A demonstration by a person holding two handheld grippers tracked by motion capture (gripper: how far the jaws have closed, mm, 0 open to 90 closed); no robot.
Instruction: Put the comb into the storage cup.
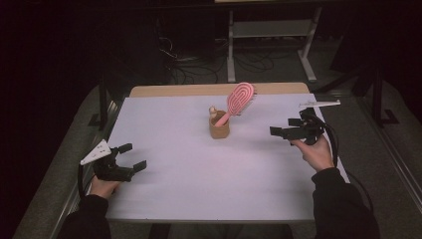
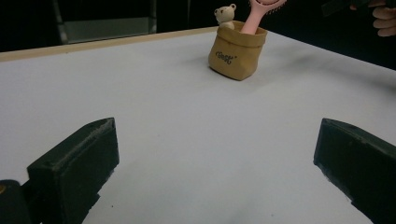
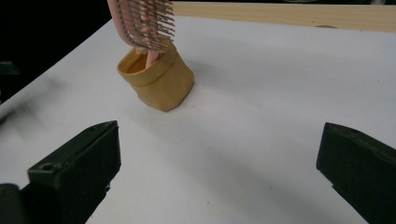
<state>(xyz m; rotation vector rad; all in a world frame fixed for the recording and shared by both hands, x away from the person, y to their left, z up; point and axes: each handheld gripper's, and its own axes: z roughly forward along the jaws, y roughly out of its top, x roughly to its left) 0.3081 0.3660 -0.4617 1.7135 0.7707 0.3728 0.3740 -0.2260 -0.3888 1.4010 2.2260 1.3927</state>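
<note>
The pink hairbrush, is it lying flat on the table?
No, the pink hairbrush stands handle-down in the small tan pouch, leaning to one side.

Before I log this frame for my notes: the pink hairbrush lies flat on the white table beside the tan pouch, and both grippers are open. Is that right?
Not quite. The pink hairbrush does not lie flat beside the tan pouch; it stands in the pouch, handle down, head leaning out above the rim, as the high view shows. The rest holds: the left gripper and the right gripper are both open over the white table.
</note>
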